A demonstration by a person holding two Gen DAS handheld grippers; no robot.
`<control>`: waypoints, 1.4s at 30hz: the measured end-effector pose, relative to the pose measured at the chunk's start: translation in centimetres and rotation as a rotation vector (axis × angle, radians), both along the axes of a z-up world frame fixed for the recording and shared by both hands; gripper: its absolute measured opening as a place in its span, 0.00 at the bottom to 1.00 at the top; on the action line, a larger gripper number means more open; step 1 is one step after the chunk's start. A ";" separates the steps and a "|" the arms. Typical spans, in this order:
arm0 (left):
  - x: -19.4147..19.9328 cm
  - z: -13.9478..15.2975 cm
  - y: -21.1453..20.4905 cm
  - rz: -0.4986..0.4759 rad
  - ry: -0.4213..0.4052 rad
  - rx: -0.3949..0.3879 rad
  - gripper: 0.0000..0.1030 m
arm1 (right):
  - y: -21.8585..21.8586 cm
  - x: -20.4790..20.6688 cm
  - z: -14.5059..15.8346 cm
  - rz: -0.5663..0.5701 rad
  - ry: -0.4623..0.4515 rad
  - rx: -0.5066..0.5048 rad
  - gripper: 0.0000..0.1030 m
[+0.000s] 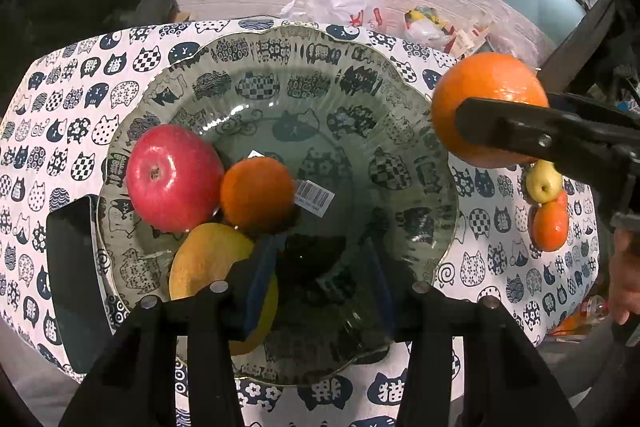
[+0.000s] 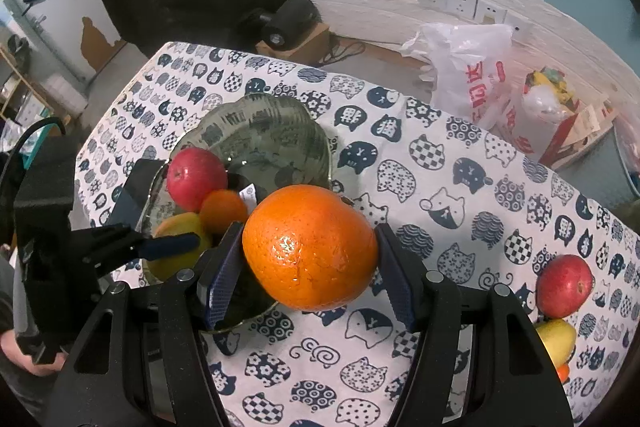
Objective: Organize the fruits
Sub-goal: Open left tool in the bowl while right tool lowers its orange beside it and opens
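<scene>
A clear glass bowl [image 1: 400,99] on the cat-print cloth holds a red apple [image 1: 174,177], a small orange [image 1: 258,193] and a yellow fruit [image 1: 208,259]. My left gripper [image 1: 320,283] hangs open over the bowl, its left pad beside the yellow fruit. My right gripper [image 2: 310,267] is shut on a large orange [image 2: 310,247] and holds it above the bowl's right rim; it shows at the right in the left wrist view [image 1: 486,107]. The bowl [image 2: 276,131] and its fruits also show in the right wrist view.
On the cloth to the right lie a red apple [image 2: 564,291], a yellow fruit [image 2: 558,339] and a small orange [image 1: 550,225]. A black phone-like slab [image 1: 74,279] lies left of the bowl. Plastic bags [image 2: 472,71] sit behind the table.
</scene>
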State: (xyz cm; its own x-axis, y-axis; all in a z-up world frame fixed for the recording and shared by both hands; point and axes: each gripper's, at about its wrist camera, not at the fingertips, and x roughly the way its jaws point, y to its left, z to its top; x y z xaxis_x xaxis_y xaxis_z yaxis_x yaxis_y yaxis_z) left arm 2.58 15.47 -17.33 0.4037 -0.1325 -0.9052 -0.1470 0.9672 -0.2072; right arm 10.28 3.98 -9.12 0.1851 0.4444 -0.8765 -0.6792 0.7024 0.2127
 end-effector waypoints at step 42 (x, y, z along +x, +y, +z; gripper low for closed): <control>-3.0 2.5 3.6 0.130 -0.038 -0.001 0.58 | 4.6 -0.5 -3.4 0.099 0.034 -0.021 0.60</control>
State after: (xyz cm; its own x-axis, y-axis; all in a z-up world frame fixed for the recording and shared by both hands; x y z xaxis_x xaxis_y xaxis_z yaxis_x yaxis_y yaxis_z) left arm -0.44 19.11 -14.83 0.4513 -0.0776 -0.8890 -0.2636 0.9402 -0.2159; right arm 9.79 8.54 -12.49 0.1115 0.4404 -0.8908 -0.7379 0.6371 0.2226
